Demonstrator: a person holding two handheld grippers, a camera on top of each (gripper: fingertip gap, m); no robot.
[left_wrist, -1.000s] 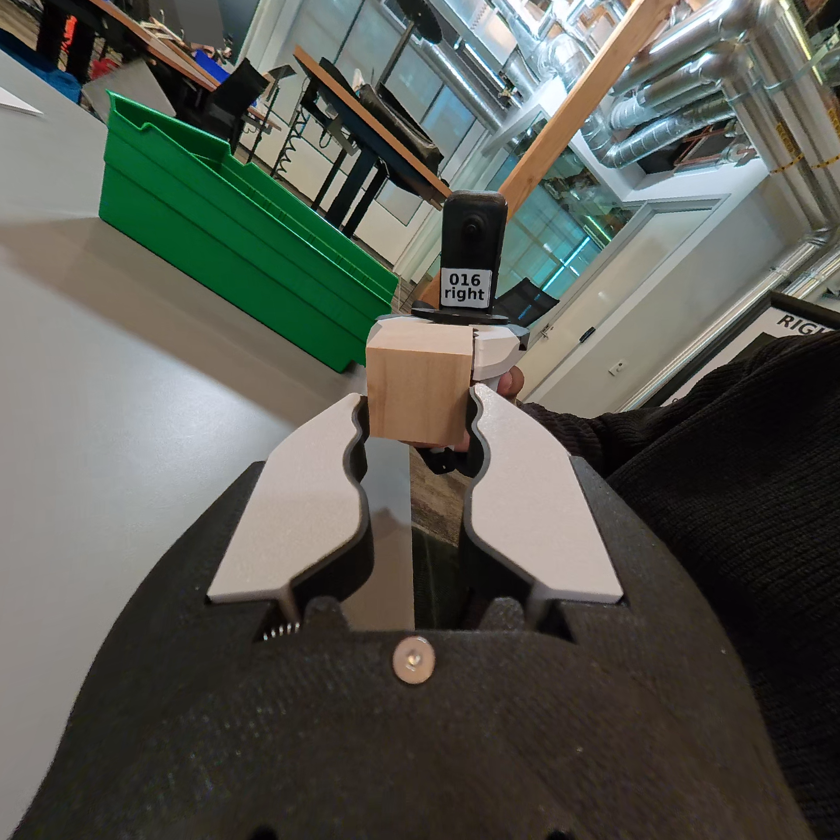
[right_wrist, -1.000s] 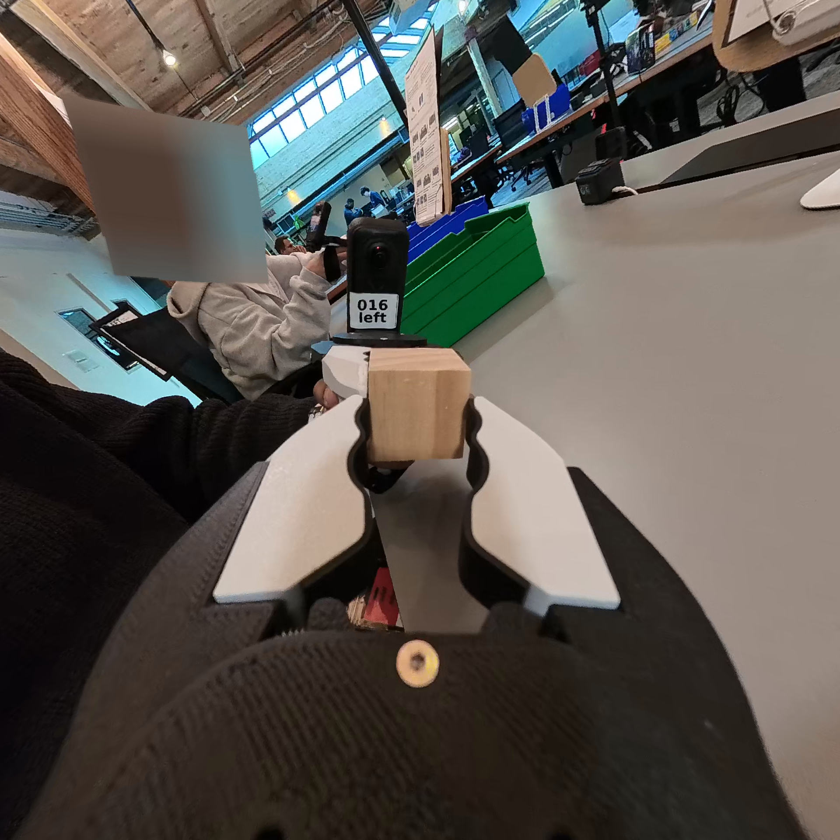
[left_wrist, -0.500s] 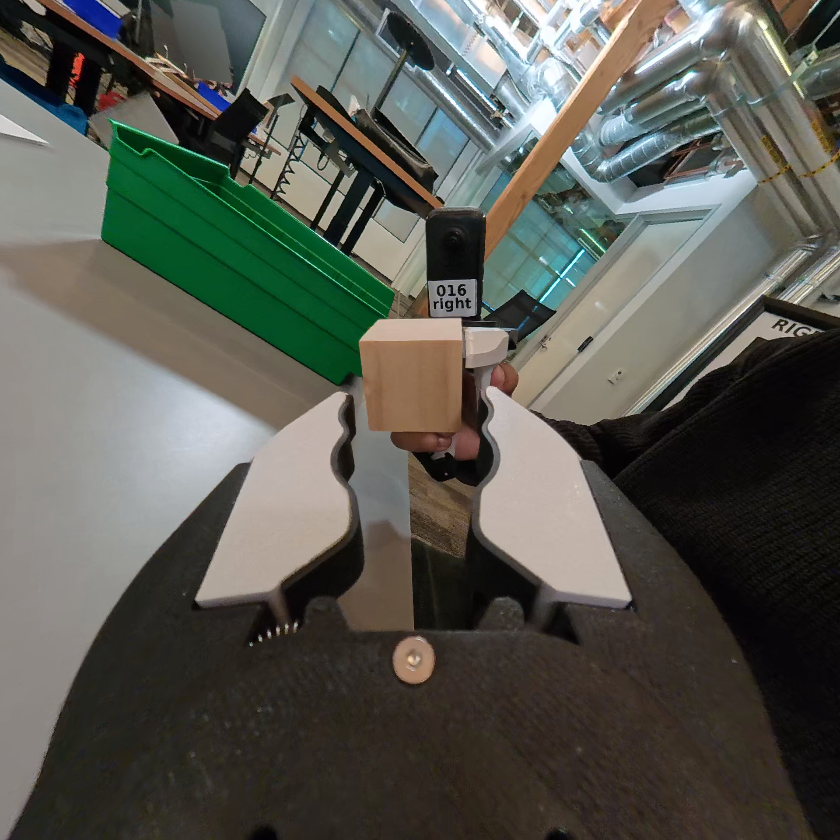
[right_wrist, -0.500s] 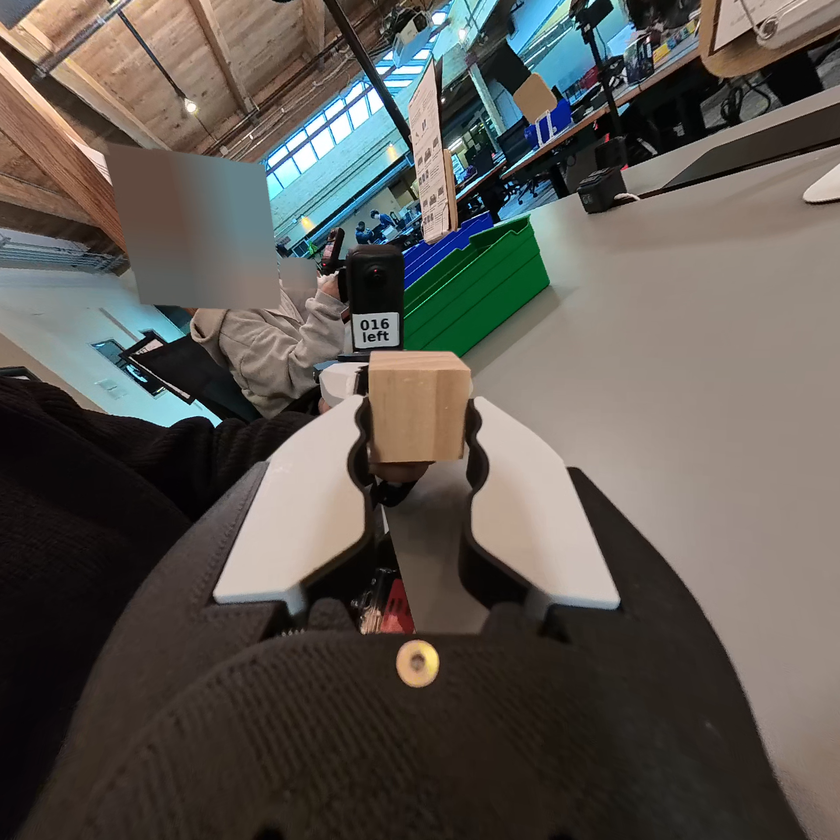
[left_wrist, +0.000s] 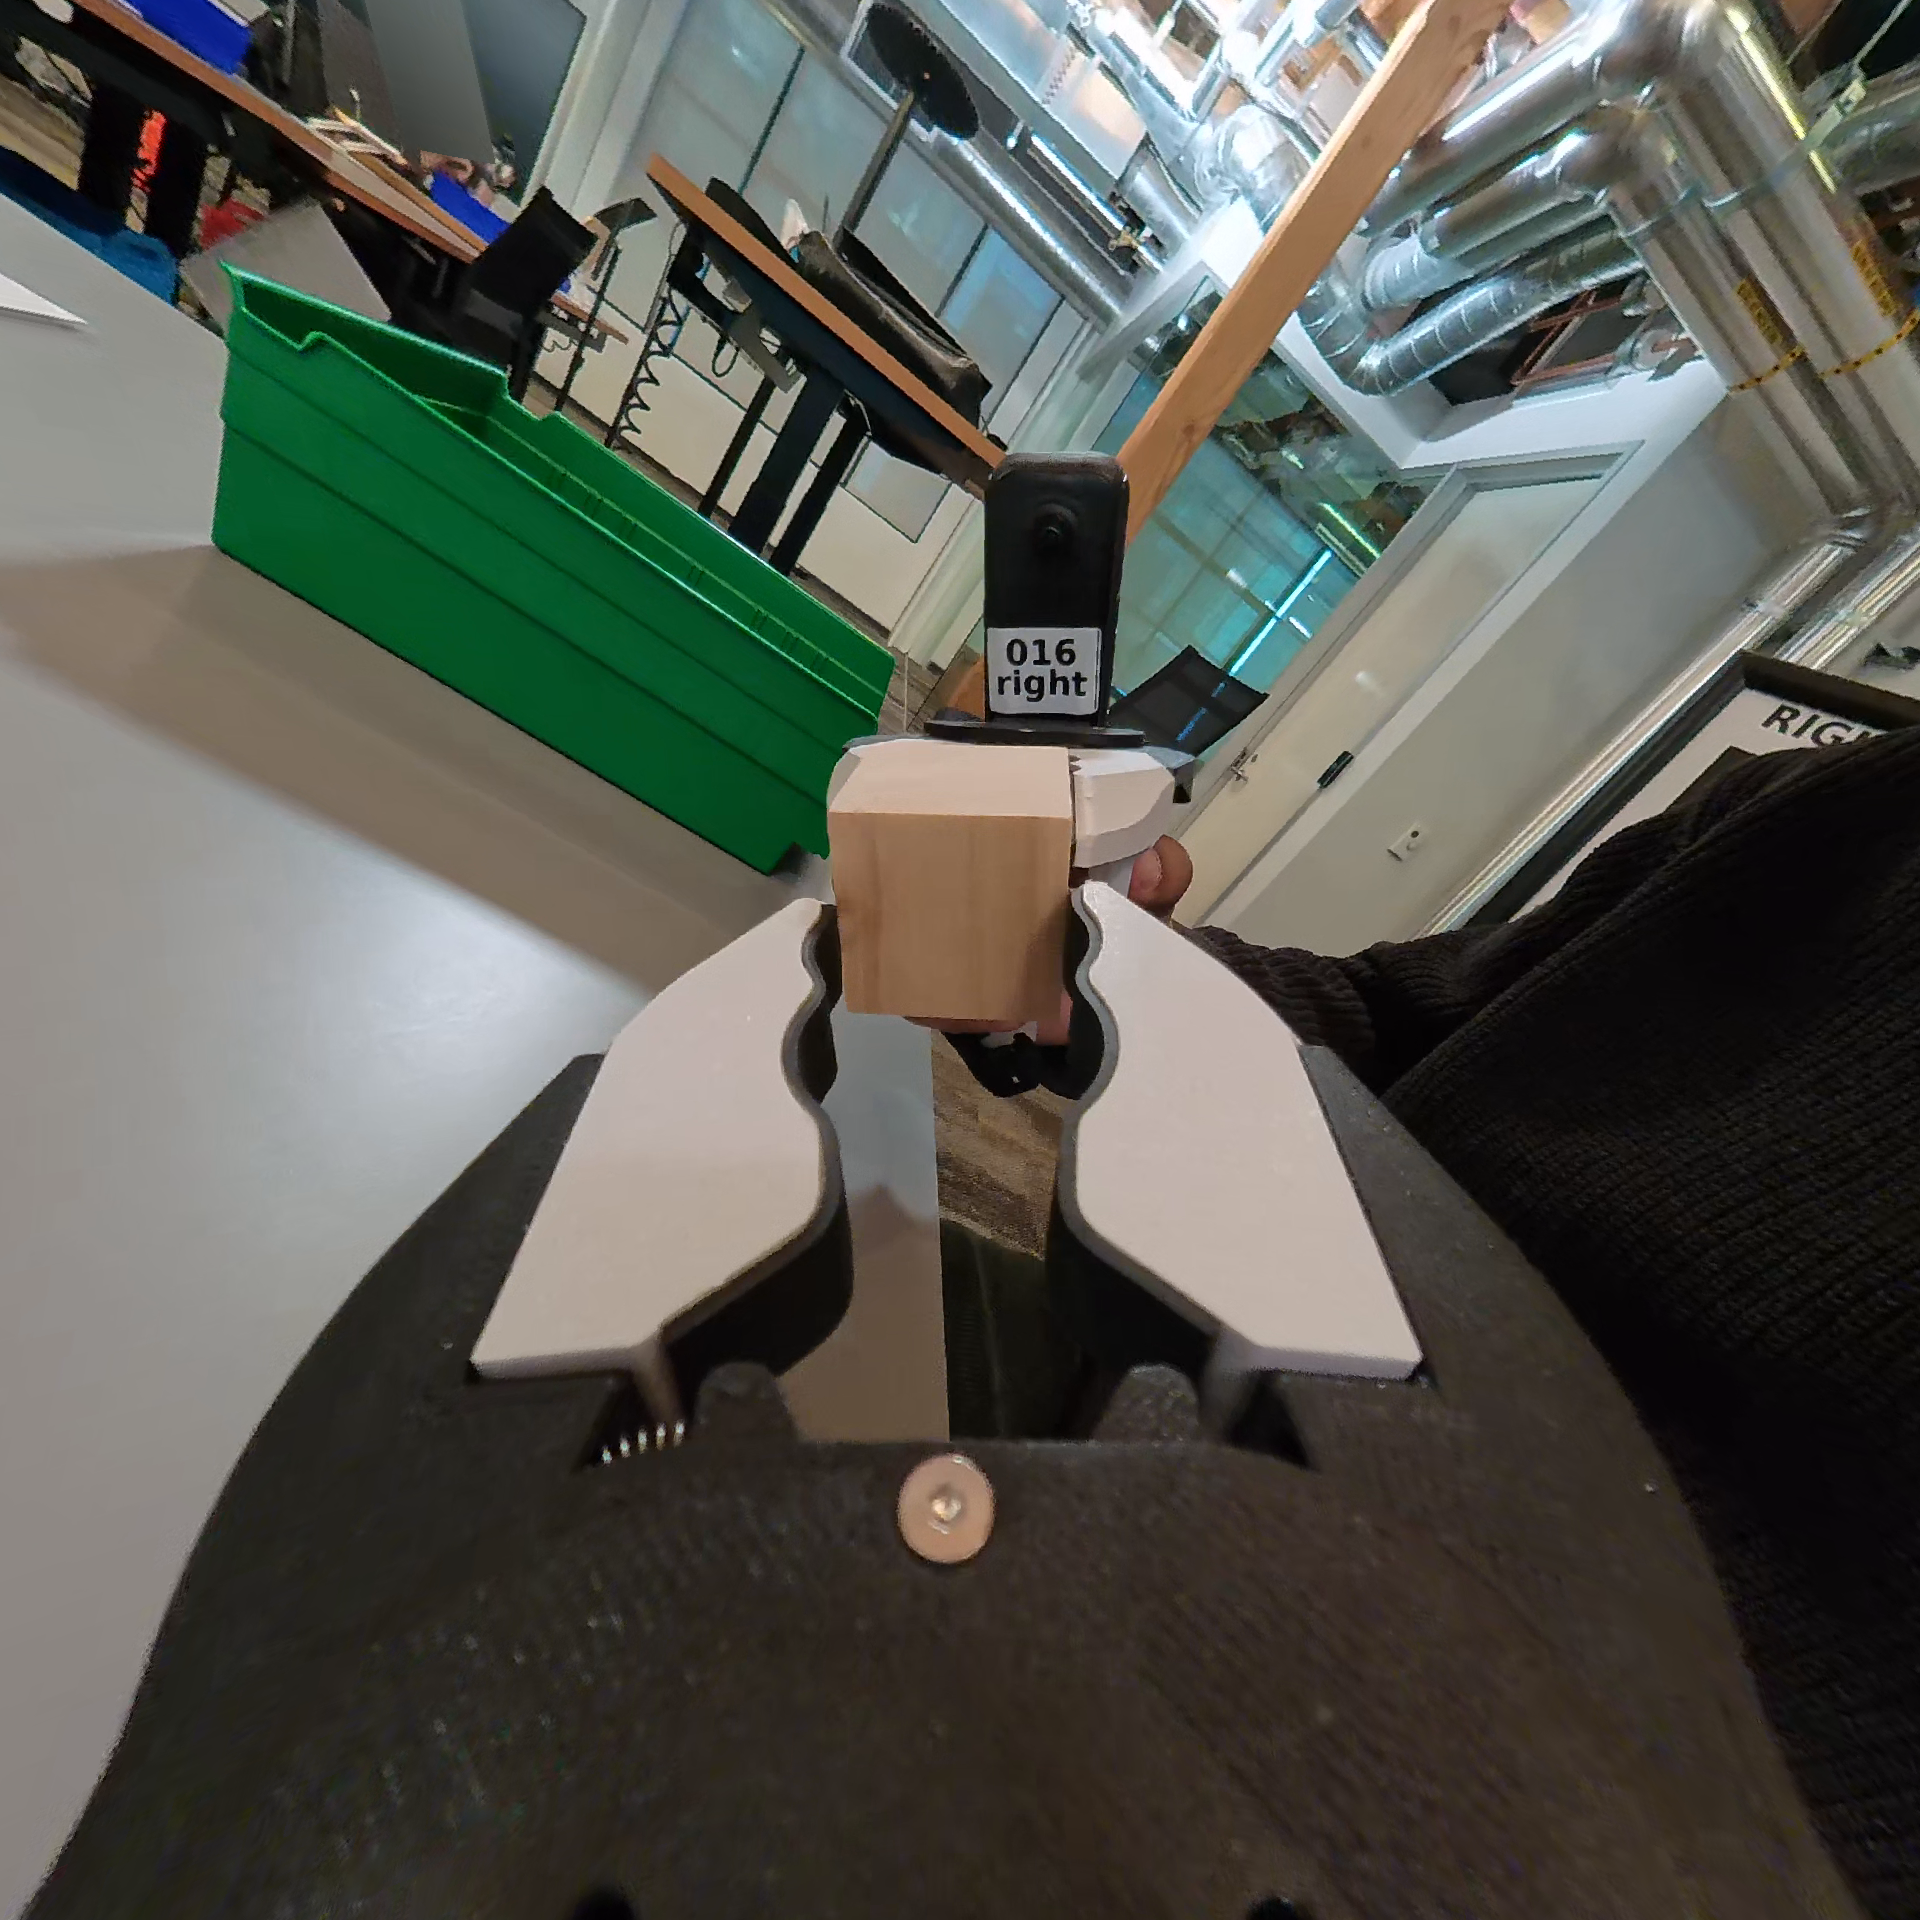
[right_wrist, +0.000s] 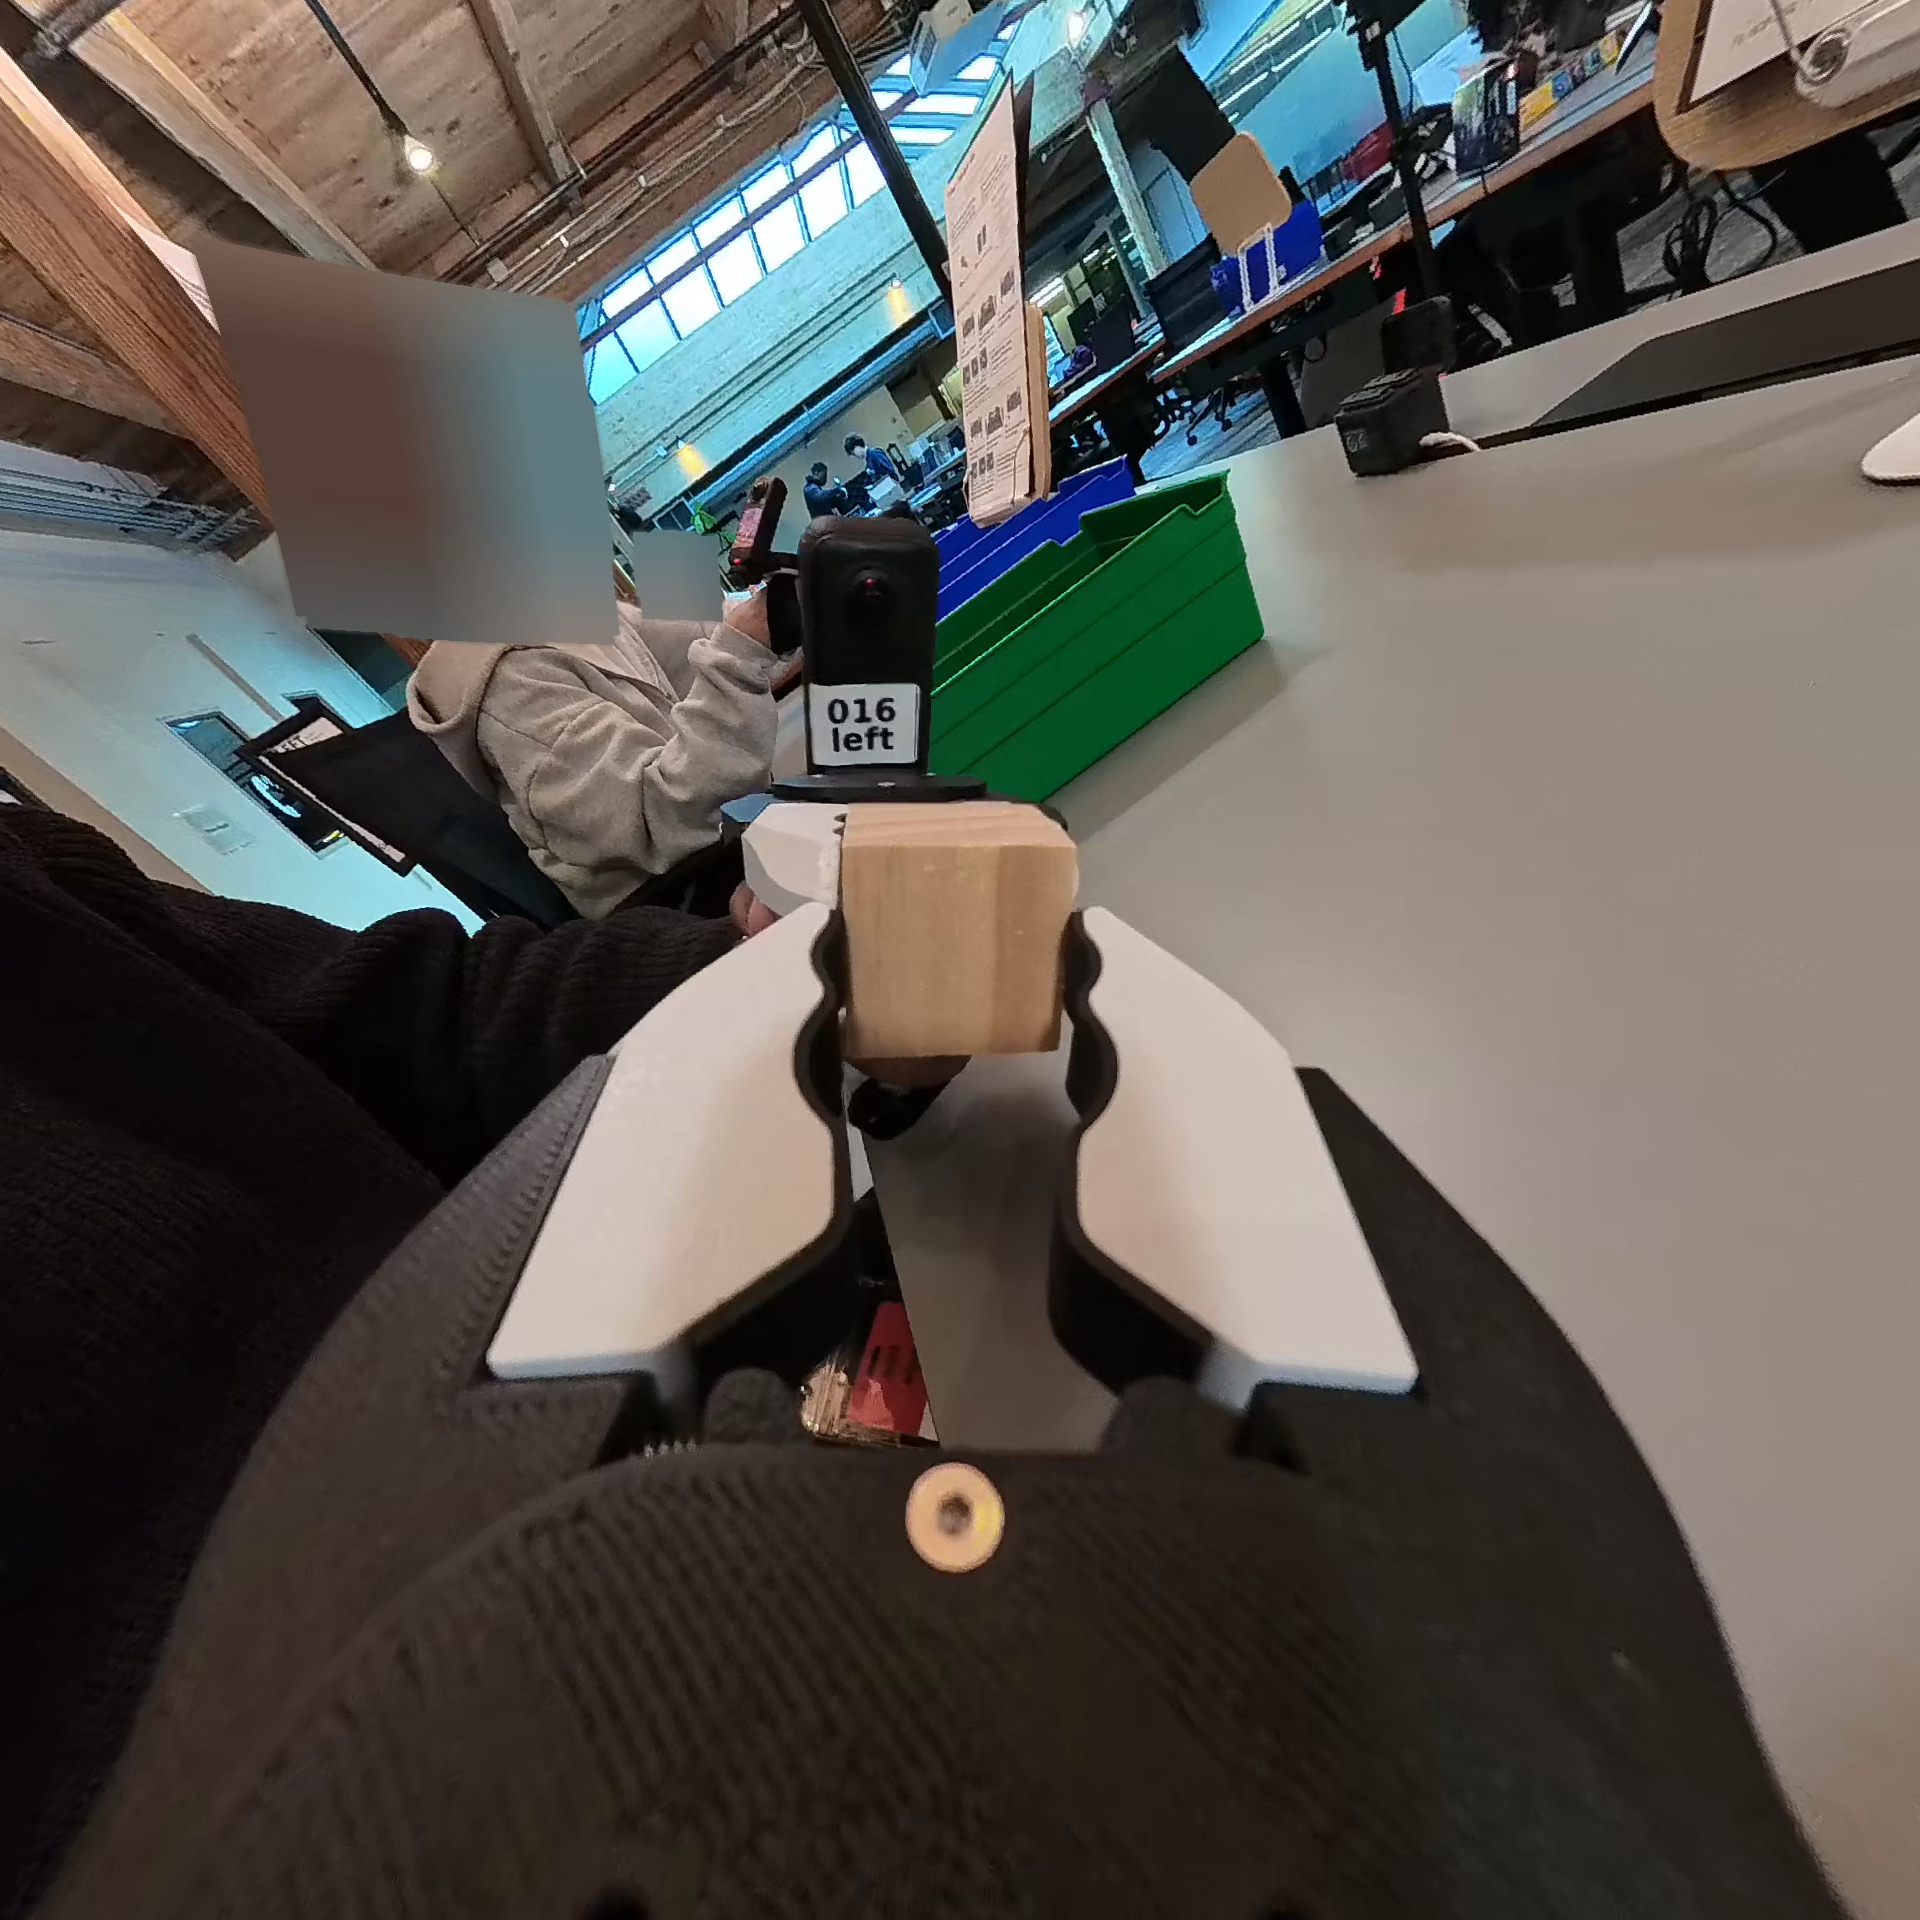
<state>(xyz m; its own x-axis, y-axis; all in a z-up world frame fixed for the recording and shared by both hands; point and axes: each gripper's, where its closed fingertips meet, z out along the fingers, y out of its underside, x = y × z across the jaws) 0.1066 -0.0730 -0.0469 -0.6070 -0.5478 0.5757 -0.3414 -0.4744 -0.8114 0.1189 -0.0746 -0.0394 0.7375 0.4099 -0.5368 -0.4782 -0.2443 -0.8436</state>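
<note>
The wooden cube (left_wrist: 948, 883) hangs in the air about over the near edge of the grey tabletop (left_wrist: 260, 935), well short of the green bin (left_wrist: 499, 582). The left gripper (left_wrist: 951, 912) and the right gripper (right_wrist: 956, 923) face each other, each narrowed onto opposite faces of it, fingertips seemingly touching the wood. With two grips on one small block, keeping both tools level and in line looks wise, so neither twists it loose.

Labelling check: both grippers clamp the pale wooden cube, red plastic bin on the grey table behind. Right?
No: the plastic bin on the grey table is green, not red; see the left wrist view. Both left gripper and right gripper clamp the pale wooden cube.
</note>
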